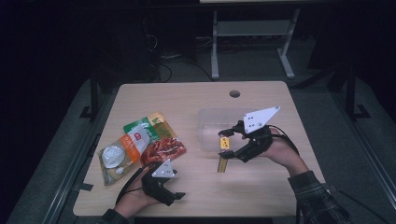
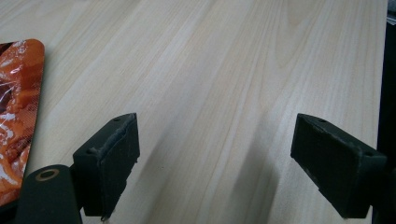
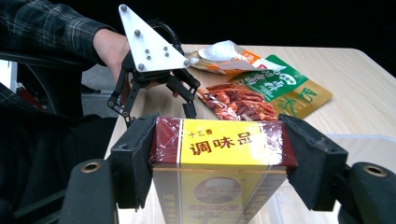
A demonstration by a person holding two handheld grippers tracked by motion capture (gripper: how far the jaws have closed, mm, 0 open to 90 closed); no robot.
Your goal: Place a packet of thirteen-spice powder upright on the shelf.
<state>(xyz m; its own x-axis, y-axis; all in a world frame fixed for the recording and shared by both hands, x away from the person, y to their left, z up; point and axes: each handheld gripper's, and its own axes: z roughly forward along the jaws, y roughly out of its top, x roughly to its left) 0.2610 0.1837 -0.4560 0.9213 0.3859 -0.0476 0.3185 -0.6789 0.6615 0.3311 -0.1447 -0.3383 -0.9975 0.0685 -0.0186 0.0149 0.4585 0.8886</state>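
My right gripper [image 1: 227, 143] is shut on a yellow and maroon seasoning box [image 1: 223, 156], which hangs end-down from it, next to the near wall of a clear plastic container [image 1: 208, 127]. In the right gripper view the box [image 3: 219, 144] sits squeezed between both pads. My left gripper [image 1: 173, 197] rests near the table's front edge, open; in its own view the jaws stand wide apart over bare wood [image 2: 215, 140]. Food pouches lie to its left: a red meat pouch [image 1: 163, 149], a green and gold pouch [image 1: 152, 125], and an orange and white pouch [image 1: 119, 156].
The wooden table [image 1: 261, 186] has a round cable hole [image 1: 235, 94] at the back. Bare wood lies along the front and right of the container. A metal frame [image 1: 252, 42] stands on the dark floor behind the table.
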